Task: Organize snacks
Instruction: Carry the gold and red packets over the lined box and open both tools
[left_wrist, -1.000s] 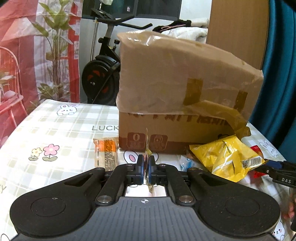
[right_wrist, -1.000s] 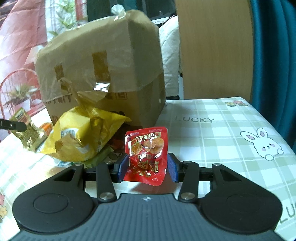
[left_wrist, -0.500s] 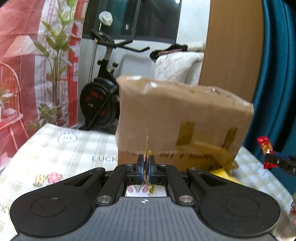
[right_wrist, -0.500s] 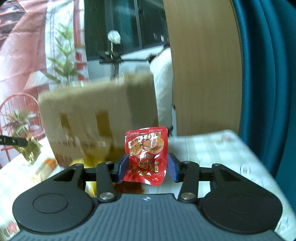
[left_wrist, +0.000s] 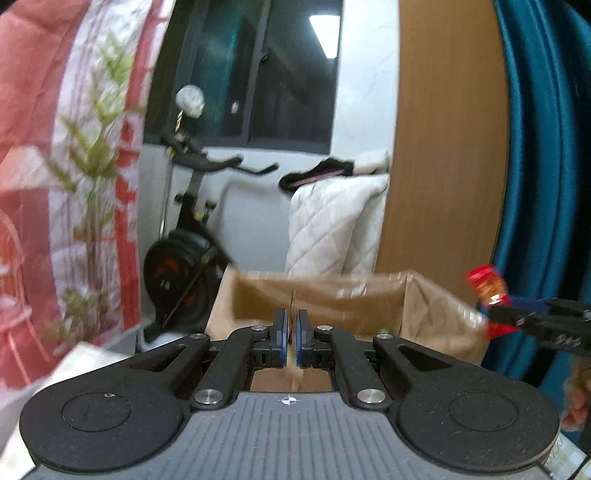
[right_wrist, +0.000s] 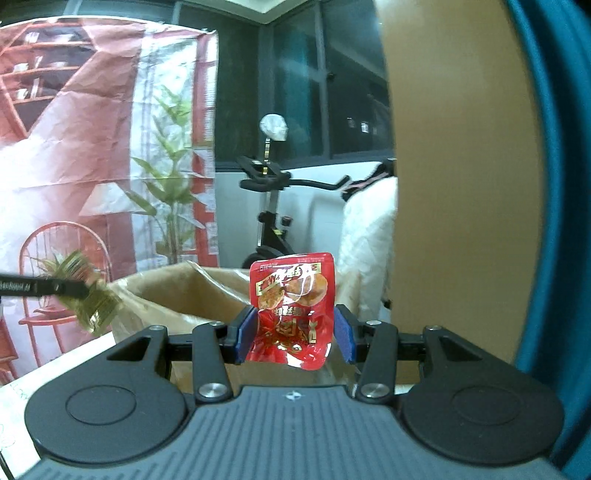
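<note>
My left gripper (left_wrist: 291, 338) is shut on a thin gold-green snack packet (left_wrist: 293, 306), seen edge-on; the same packet (right_wrist: 90, 302) shows in the right wrist view at the left. My right gripper (right_wrist: 293, 334) is shut on a red snack packet (right_wrist: 293, 310), which also shows at the right of the left wrist view (left_wrist: 487, 286). Both grippers are raised level with the open top of the brown cardboard box (left_wrist: 332, 295), also in the right wrist view (right_wrist: 177, 295). The box's inside is mostly hidden.
An exercise bike (left_wrist: 184, 258) and a white quilt (left_wrist: 332, 221) stand behind the box. A wooden panel (left_wrist: 443, 147) and a teal curtain (left_wrist: 546, 147) are at the right. A strip of checked tablecloth (right_wrist: 55, 354) shows at the lower left.
Both grippers have risen from table level to the height of the box's open top, each still holding its packet. The snacks lying on the table have dropped out of view.
</note>
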